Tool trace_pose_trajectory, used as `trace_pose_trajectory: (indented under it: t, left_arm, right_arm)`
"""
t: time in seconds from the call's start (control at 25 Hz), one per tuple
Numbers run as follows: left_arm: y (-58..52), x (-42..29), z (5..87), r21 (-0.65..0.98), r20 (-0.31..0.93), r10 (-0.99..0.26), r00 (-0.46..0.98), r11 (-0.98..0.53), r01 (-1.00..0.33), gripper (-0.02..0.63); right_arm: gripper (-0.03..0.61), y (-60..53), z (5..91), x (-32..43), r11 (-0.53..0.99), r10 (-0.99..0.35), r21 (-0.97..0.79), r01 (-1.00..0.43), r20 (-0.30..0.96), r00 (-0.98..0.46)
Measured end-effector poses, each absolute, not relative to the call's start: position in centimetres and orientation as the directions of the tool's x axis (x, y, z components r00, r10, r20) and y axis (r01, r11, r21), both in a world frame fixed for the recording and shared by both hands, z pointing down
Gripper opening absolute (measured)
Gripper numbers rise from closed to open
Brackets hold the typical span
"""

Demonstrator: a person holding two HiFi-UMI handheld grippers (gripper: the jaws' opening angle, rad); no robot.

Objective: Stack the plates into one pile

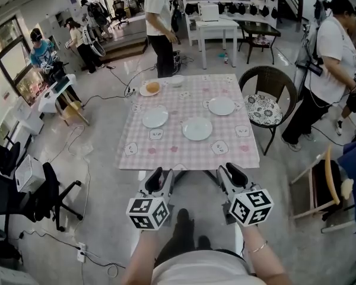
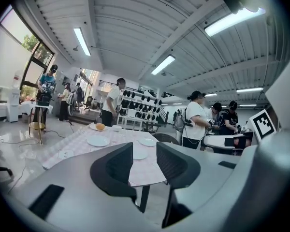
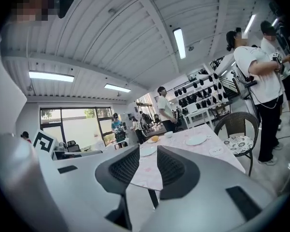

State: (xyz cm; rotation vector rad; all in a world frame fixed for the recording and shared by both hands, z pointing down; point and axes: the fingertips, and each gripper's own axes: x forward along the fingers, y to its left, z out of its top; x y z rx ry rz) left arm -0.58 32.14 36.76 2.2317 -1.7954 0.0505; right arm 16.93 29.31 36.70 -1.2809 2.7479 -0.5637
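Plates point(image 1: 155, 117) lay scattered on the desk point(image 1: 184, 152) beyond its near edge, left tongs point(image 1: 162, 176) and right tongs point(image 1: 230, 171) both open, empty, short of it, nearest plate point(image 1: 197, 129) straight ahead between them.

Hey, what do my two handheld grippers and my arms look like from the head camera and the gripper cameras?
The left gripper and right gripper each have two black rounded jaws with ribbed pads on a pale grey body, plus a white cube with black square markers. No sleeves reach the forearms; a thin bracelet circles the right wrist.
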Motion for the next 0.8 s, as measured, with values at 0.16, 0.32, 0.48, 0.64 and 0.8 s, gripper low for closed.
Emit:
trace_pose_trajectory:
  t: [0.16,0.32,0.48,0.64,0.8]
  left_arm:
    - [30.2,-1.8,37.7,0.205,0.213,-0.951,0.224,-0.181,-0.962,0.155]
    - [27.5,-3.2,39.2,0.223,0.229,-0.947,0.226,-0.175,-0.959,0.155]
    - [23.0,-5.3,40.0,0.244,0.237,-0.941,0.24,-0.181,-0.953,0.173]
    - [17.5,-7.3,41.0,0.259,0.249,-0.932,0.264,-0.199,-0.945,0.181]
    - [12.3,-9.5,42.2,0.265,0.268,-0.92,0.284,-0.213,-0.94,0.186]
  right_arm:
    - [0.135,27.3,37.4,16.0,0.579,-0.747,-0.375,-0.724,0.111,-0.655]
    - [0.144,24.8,38.5,15.0,0.57,-0.748,-0.384,-0.726,0.123,-0.652]
    - [0.149,20.8,38.9,13.5,0.551,-0.759,-0.382,-0.742,0.14,-0.636]
    - [0.149,15.7,39.6,11.8,0.523,-0.776,-0.384,-0.761,0.155,-0.612]
    - [0.149,10.5,40.3,9.8,0.492,-0.789,-0.389,-0.779,0.178,-0.587]
